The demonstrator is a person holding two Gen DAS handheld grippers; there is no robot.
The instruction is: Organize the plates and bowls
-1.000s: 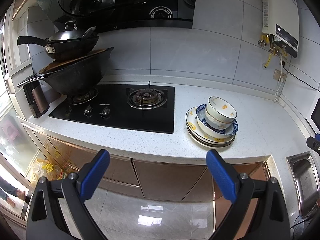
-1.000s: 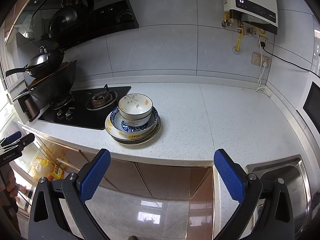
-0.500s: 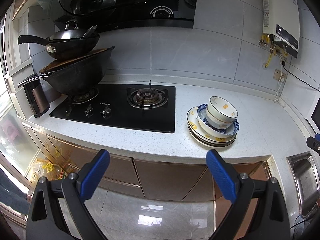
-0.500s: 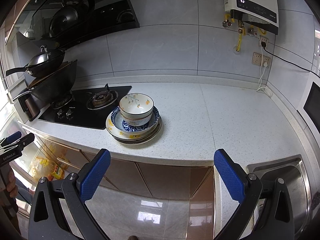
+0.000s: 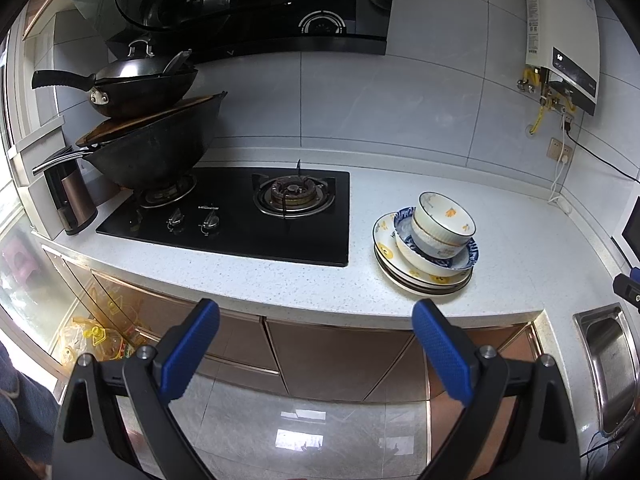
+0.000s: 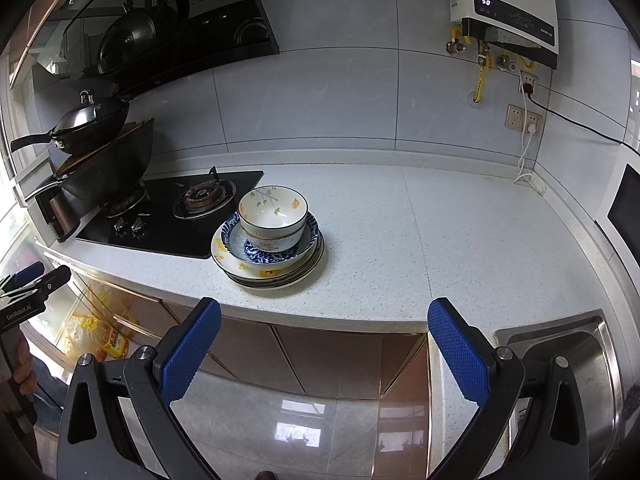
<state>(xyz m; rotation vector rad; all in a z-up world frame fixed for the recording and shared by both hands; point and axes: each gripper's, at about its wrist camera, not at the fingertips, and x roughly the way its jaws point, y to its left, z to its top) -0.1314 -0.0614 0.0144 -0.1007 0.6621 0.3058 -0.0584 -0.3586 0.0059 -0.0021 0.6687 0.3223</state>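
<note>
The water heater (image 6: pixel 505 20) display reads "50"; the left tongs (image 6: pixel 24 312) read "GenRobot.AI".

White speckled countertop (image 6: pixel 460 236), black gas hob (image 5: pixel 240 220) set in it, stack of plates (image 6: pixel 276 272) just beside, steel sink (image 6: pixel 576 356) at right.

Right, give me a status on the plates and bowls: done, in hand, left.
Done: nothing visibly sorted. The cream bowls sit nested in the blue-patterned bowl, on the stacked plates, all one pile on the counter beside the hob.
In hand: nothing. The left gripper and right gripper are open and empty, short of the counter edge.
Left: reaching the pile and separating bowls from plates.
</note>
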